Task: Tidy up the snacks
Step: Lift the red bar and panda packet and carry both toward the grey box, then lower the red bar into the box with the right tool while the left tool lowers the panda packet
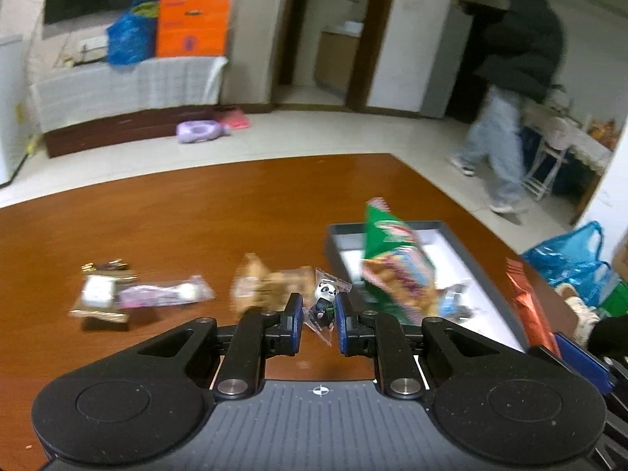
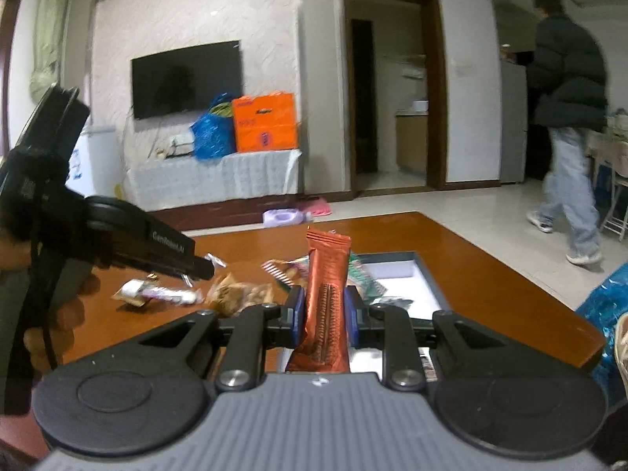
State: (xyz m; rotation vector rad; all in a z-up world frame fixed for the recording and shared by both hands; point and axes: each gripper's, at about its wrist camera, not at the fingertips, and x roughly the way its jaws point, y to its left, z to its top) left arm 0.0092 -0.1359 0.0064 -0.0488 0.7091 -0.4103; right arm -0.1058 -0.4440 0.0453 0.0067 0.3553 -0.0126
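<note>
My left gripper [image 1: 320, 316] is shut on a small clear packet with a panda picture [image 1: 325, 301], held above the brown table. My right gripper [image 2: 325, 314] is shut on a long orange-red snack bar [image 2: 326, 298], held upright; the bar also shows at the right of the left wrist view [image 1: 528, 306]. A shallow grey box with a white floor [image 1: 451, 251] lies on the table to the right, with a green snack bag [image 1: 392, 267] standing in it. The box also shows in the right wrist view [image 2: 426, 278].
Loose snacks lie on the table [image 1: 176, 212]: a tan cookie packet [image 1: 267, 286], a purple-and-white packet [image 1: 161, 294], a gold-edged packet [image 1: 98, 294]. A person [image 1: 514, 78] walks across the room at the back right. A blue plastic bag [image 1: 573, 259] sits beyond the table's right edge.
</note>
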